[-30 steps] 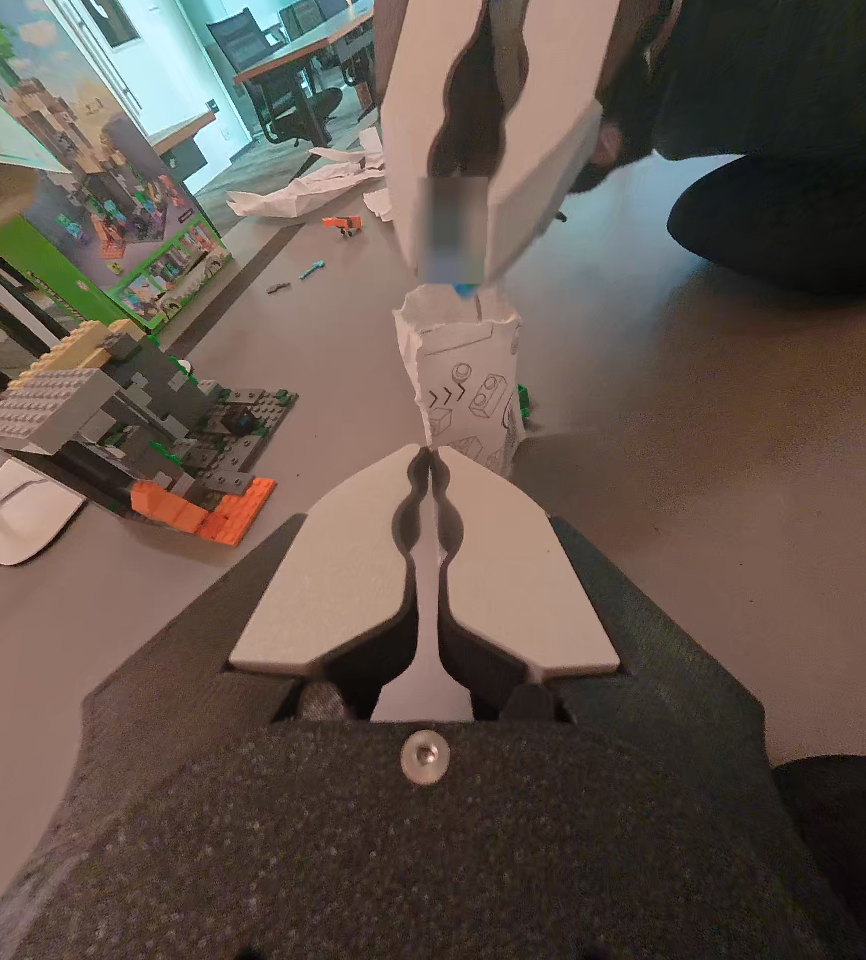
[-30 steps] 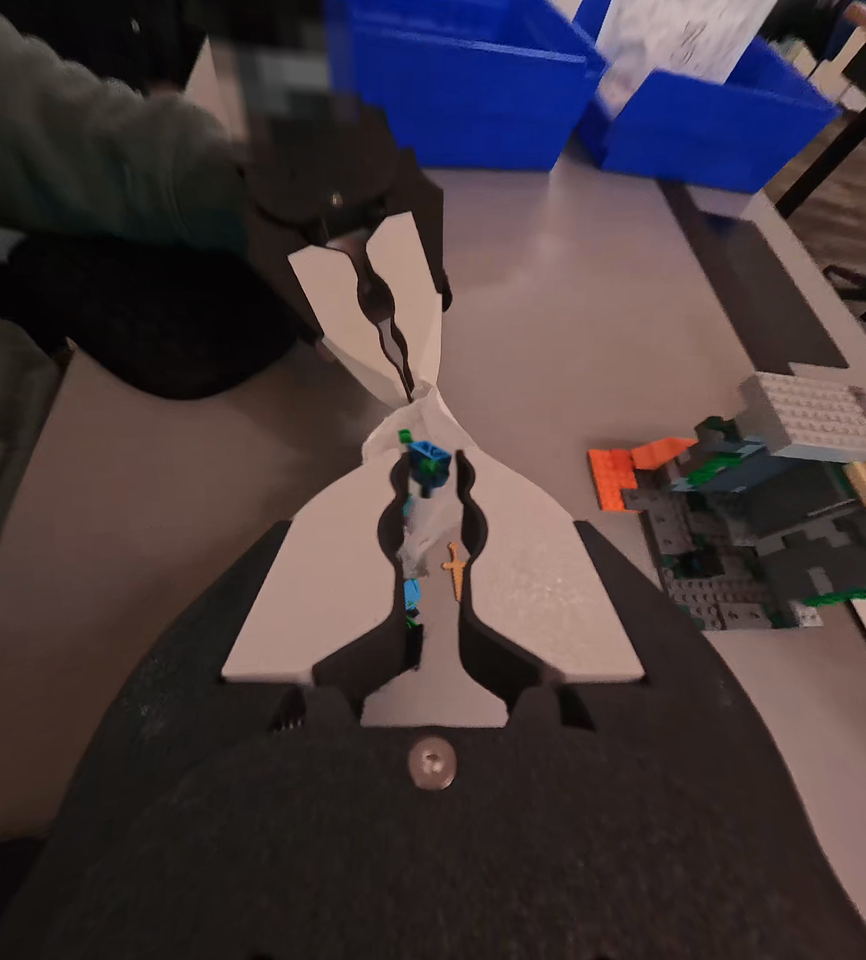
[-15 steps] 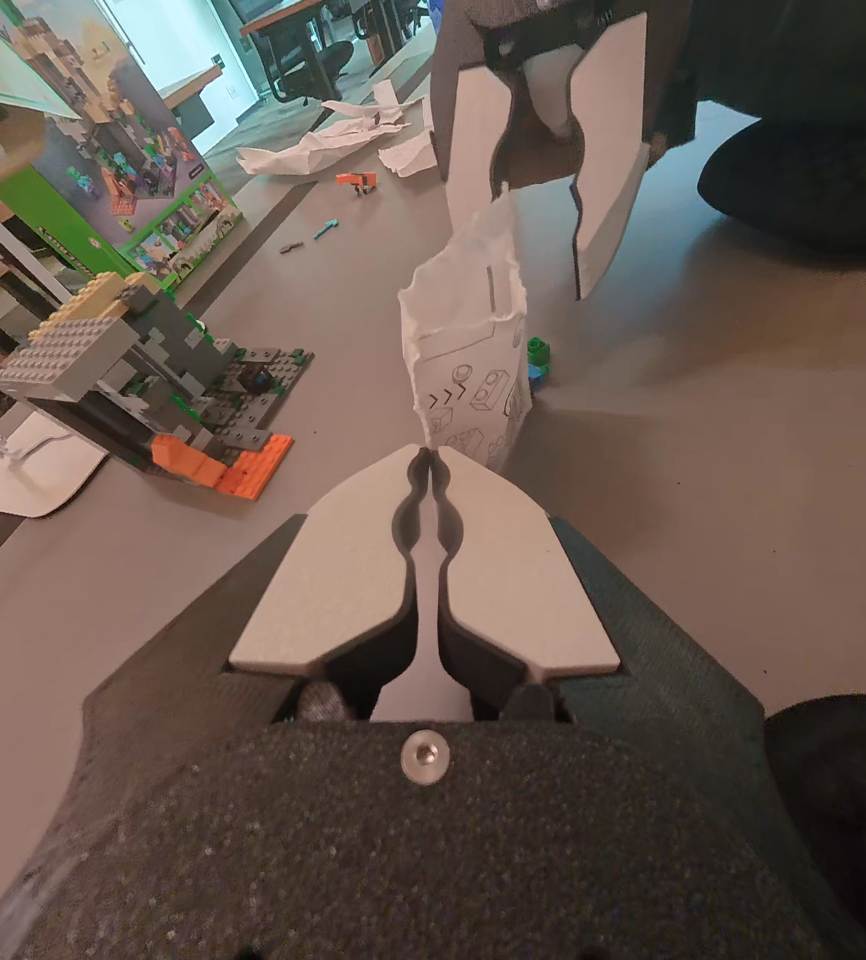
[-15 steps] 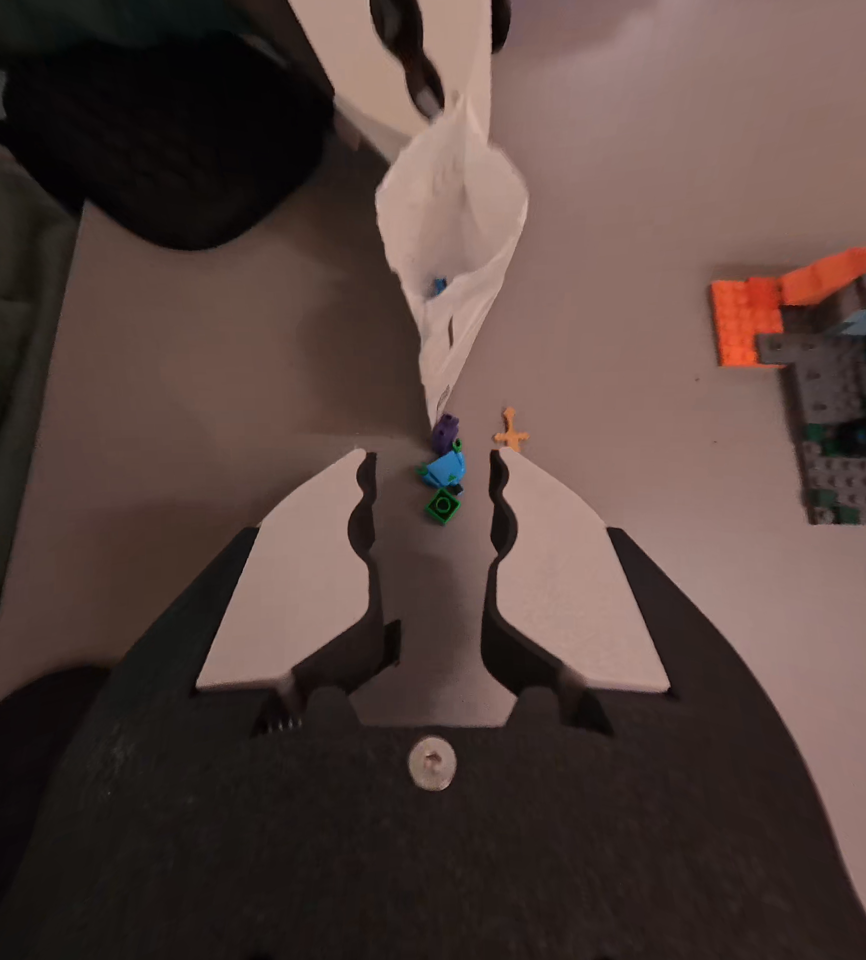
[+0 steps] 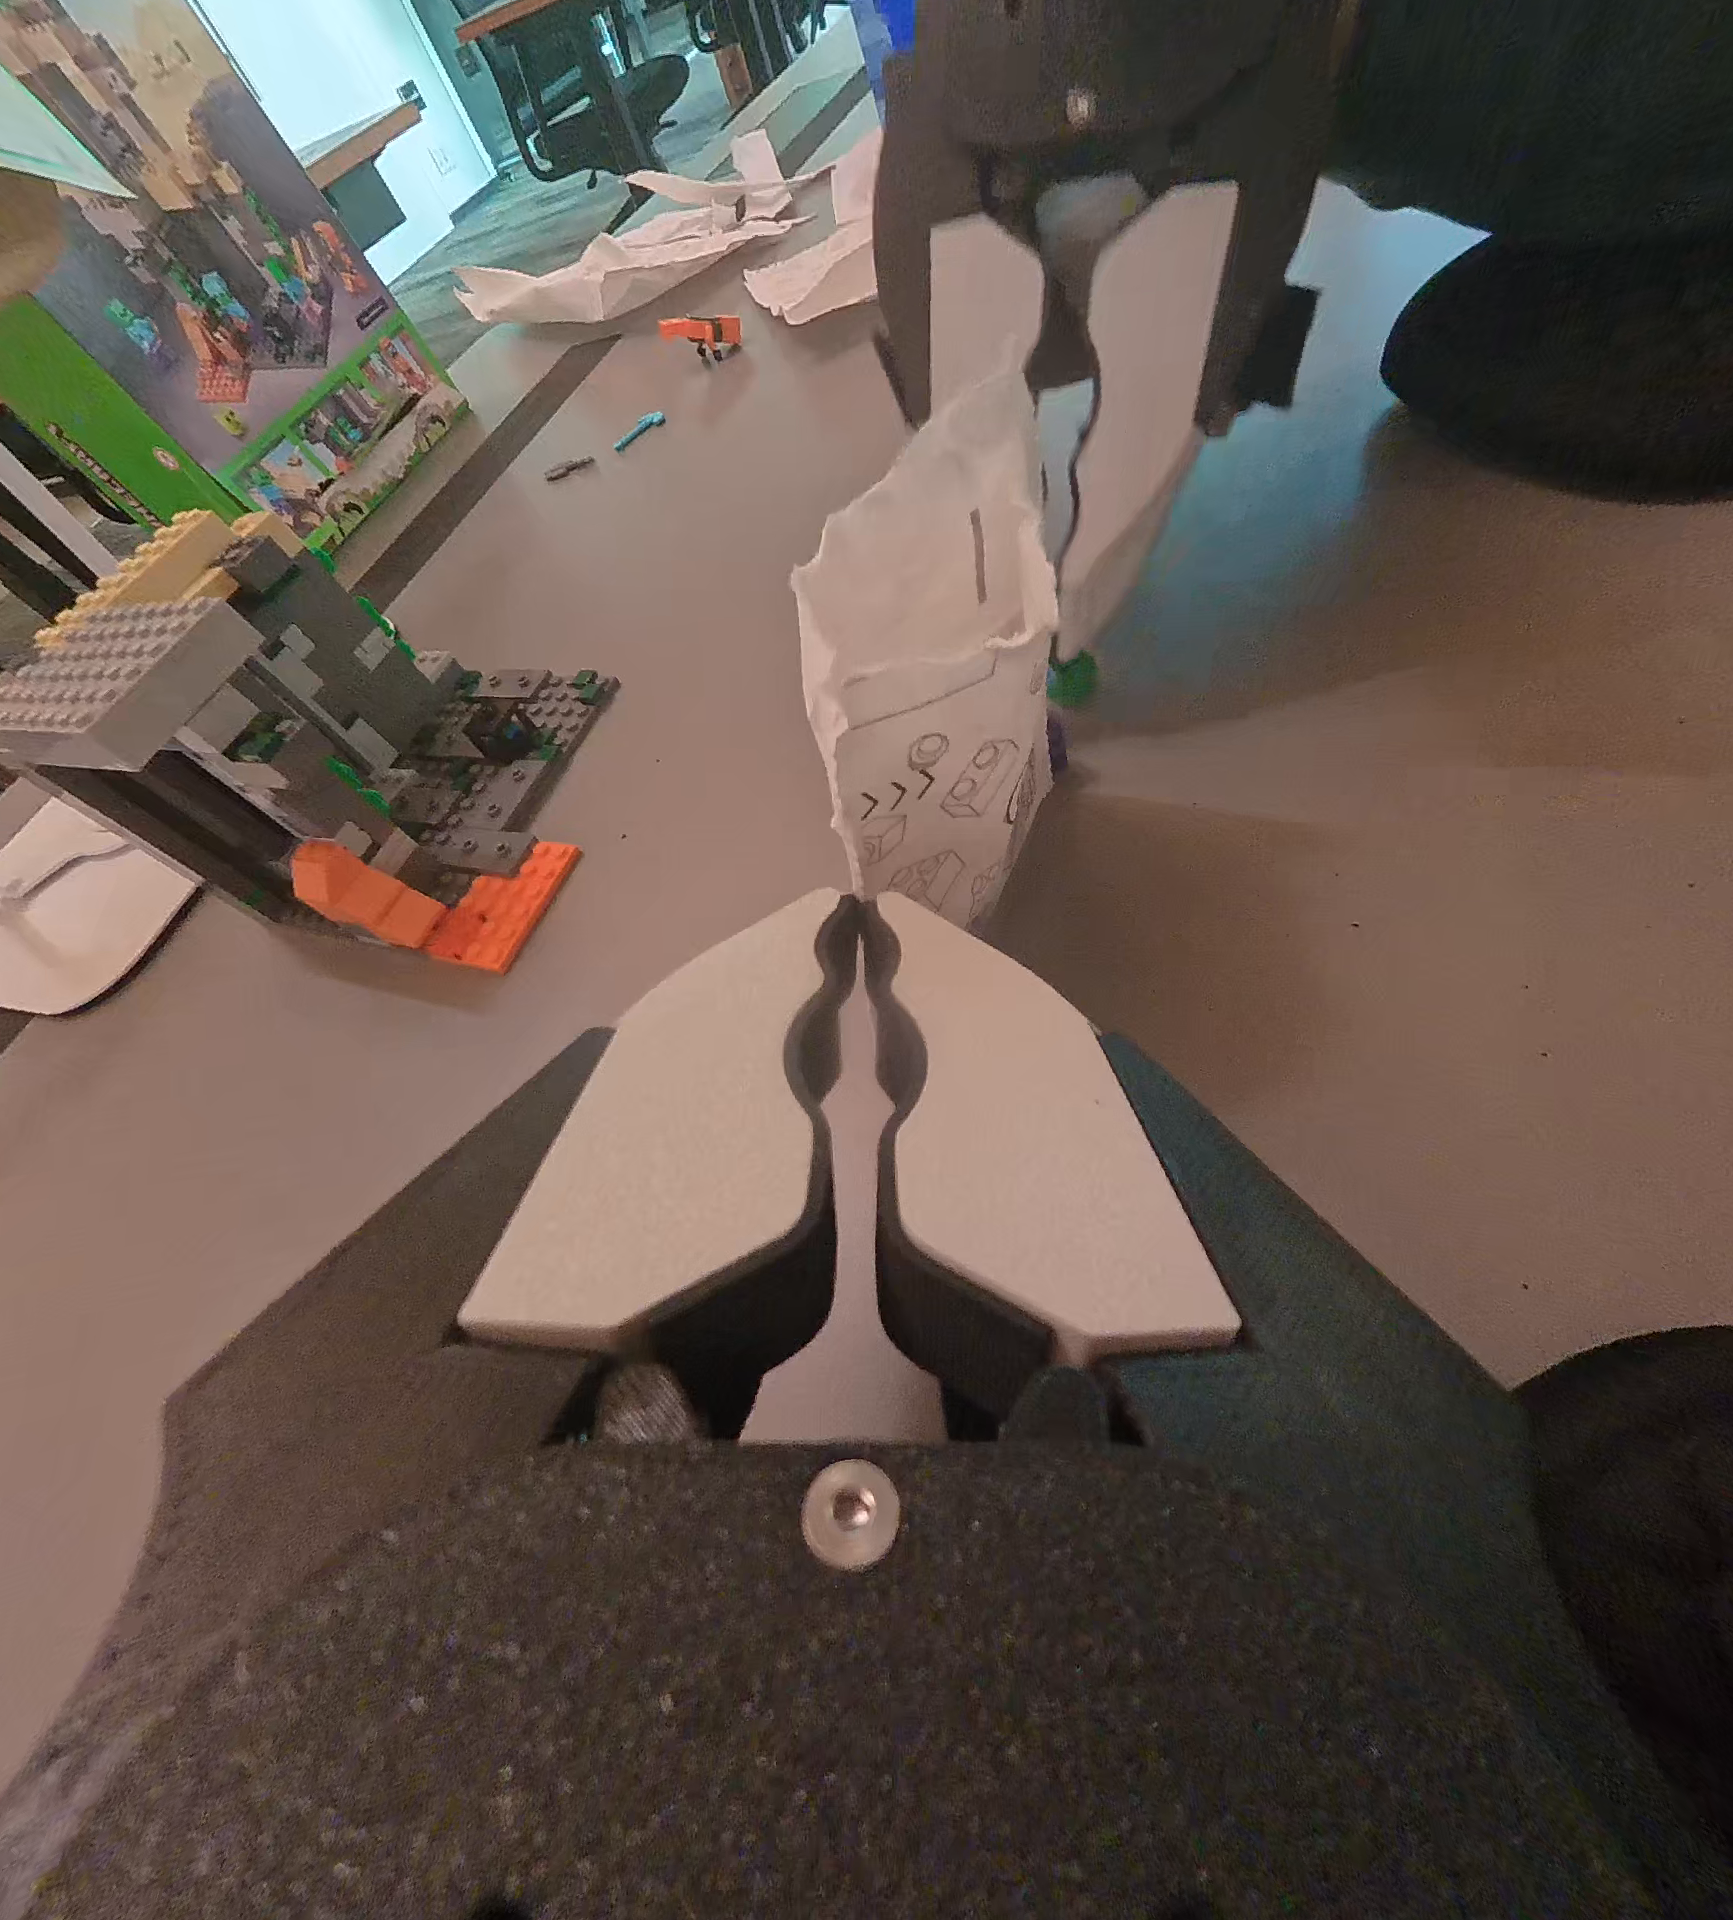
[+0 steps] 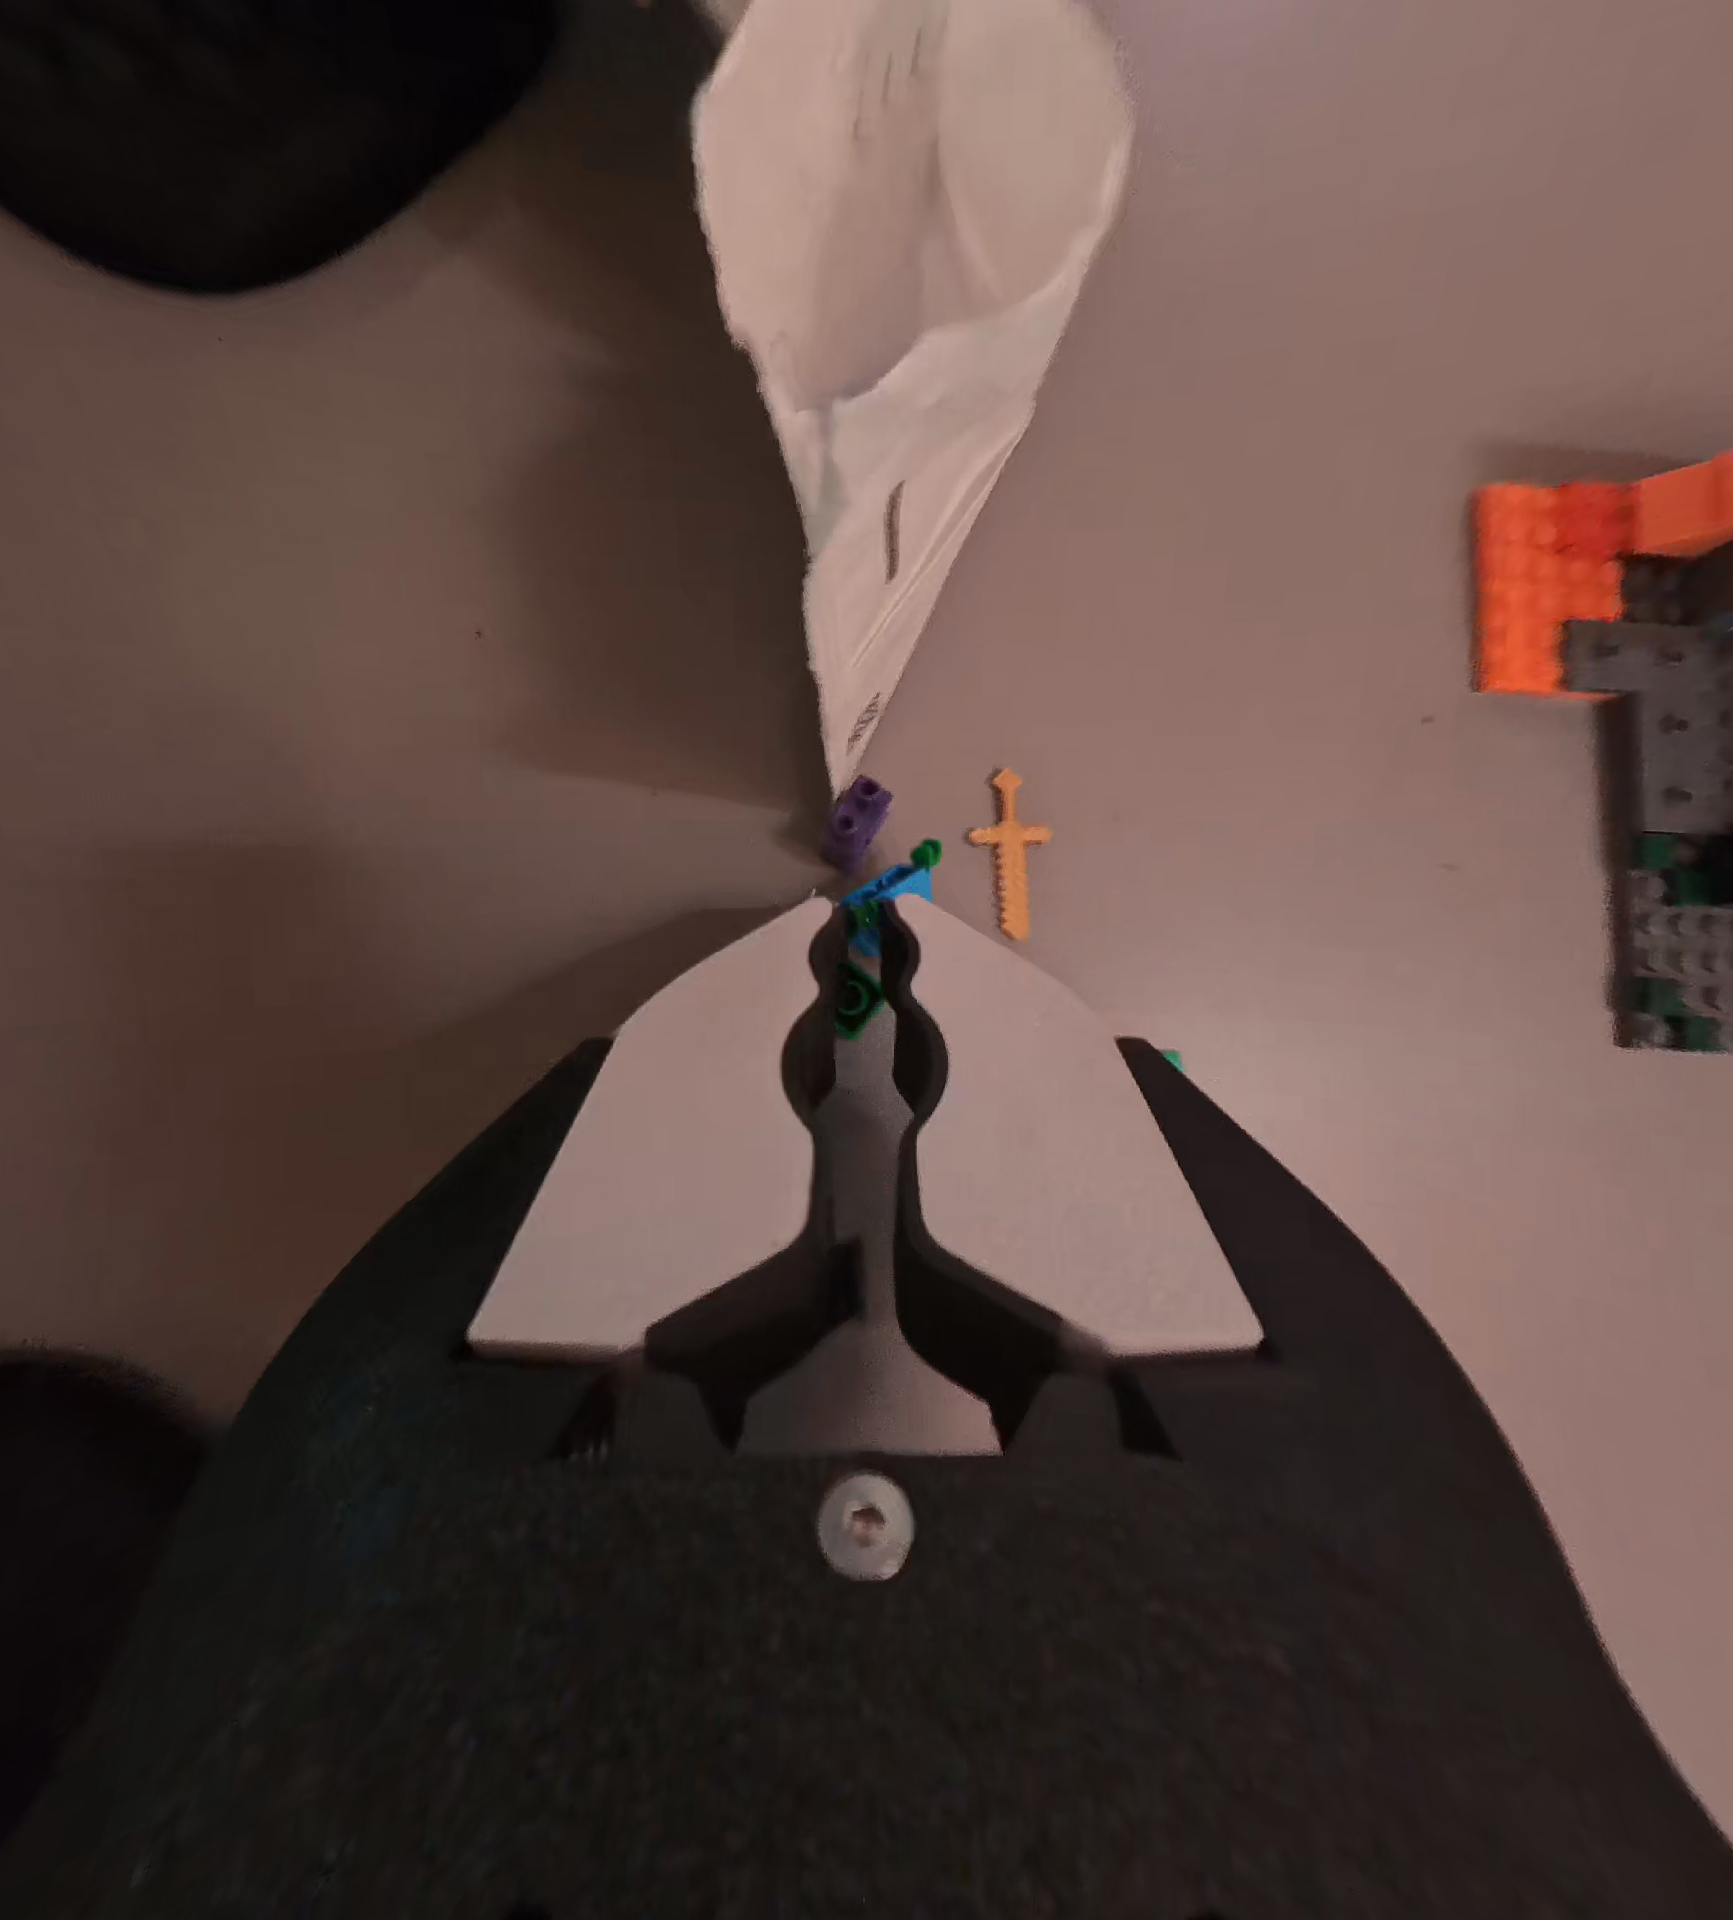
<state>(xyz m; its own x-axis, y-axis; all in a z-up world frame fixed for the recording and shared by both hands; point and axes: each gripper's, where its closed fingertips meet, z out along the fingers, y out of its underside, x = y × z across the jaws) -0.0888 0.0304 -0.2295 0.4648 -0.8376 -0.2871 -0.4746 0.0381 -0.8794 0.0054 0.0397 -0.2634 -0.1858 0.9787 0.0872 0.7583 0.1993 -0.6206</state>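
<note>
On the grey tabletop [image 5: 1361, 935], the left gripper [image 5: 860, 914] pinches a corner of the white paper bag [image 5: 929, 665]. Just beyond the bag, the right gripper [image 6: 867, 920] has its jaws closed on a blue brick [image 6: 888, 899], with a purple brick [image 6: 854, 823] and an orange toy sword [image 6: 1009, 852] lying beside it.

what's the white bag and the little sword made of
Bag: looks like thin matte paper, going by its ragged torn top edge, creases and printed line drawings. Sword: probably moulded plastic, an even yellow-orange with crisp stepped edges, like the small bricks beside it. Blur leaves its sheen unclear.
</note>
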